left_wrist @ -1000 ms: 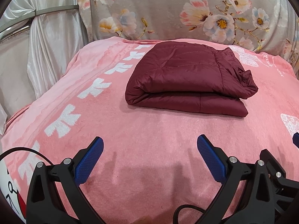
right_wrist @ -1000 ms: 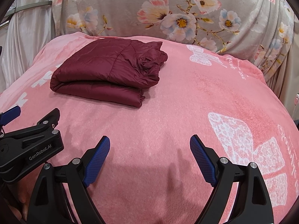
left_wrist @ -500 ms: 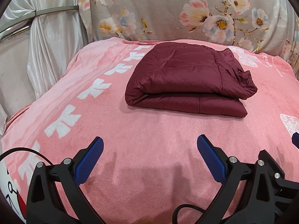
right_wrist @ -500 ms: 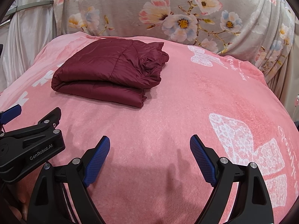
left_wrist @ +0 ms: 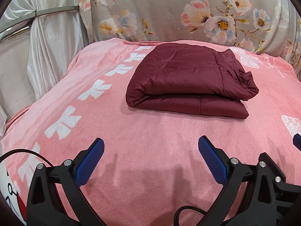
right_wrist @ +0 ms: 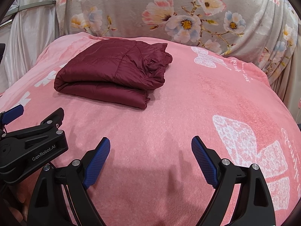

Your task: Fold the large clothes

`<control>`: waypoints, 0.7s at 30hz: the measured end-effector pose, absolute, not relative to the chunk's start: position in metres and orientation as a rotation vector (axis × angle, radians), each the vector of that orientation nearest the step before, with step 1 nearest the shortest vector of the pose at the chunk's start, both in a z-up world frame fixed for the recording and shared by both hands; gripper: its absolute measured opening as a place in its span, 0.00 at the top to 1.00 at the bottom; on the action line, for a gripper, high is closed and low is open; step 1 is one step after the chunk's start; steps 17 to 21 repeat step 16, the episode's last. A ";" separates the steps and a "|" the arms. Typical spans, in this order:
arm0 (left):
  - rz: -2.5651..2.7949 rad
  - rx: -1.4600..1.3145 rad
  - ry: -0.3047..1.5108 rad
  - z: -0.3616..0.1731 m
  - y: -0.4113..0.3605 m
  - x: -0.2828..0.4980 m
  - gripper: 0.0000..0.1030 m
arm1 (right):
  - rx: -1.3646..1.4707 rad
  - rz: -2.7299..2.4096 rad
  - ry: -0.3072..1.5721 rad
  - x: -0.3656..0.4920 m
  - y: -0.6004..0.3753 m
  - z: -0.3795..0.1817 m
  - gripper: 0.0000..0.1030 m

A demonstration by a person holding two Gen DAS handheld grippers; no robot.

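Observation:
A dark red quilted jacket (left_wrist: 188,79) lies folded into a thick rectangle on the pink blanket (left_wrist: 150,135); the right wrist view shows the same jacket (right_wrist: 112,73) at upper left, its crumpled end to the right. My left gripper (left_wrist: 150,146) hovers over bare blanket, well short of the jacket, open with nothing between its blue pads. My right gripper (right_wrist: 150,145) is likewise open and empty, nearer than the jacket and to its right. The left gripper's body (right_wrist: 32,148) shows at the left edge of the right wrist view.
A grey floral cover (left_wrist: 188,13) rises behind the blanket. White satin drapes and a metal rail (left_wrist: 43,15) stand at the left. The blanket (right_wrist: 225,103) bears white bow prints and falls away at the left and right sides. A black cable (left_wrist: 188,212) runs below the left gripper.

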State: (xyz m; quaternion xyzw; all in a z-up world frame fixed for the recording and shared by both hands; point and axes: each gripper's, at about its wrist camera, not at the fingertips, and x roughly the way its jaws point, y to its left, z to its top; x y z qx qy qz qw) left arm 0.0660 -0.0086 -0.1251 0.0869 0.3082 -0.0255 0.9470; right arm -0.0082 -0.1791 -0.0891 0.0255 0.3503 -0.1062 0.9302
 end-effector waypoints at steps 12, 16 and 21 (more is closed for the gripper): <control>-0.027 0.165 0.636 -0.124 -0.006 0.067 0.05 | 0.049 -0.196 0.725 -0.002 -0.173 -0.091 0.16; -0.032 0.172 0.636 -0.125 -0.006 0.068 0.05 | 0.048 -0.195 0.726 -0.002 -0.173 -0.091 0.16; -0.032 0.172 0.636 -0.125 -0.006 0.068 0.05 | 0.048 -0.195 0.726 -0.002 -0.173 -0.091 0.16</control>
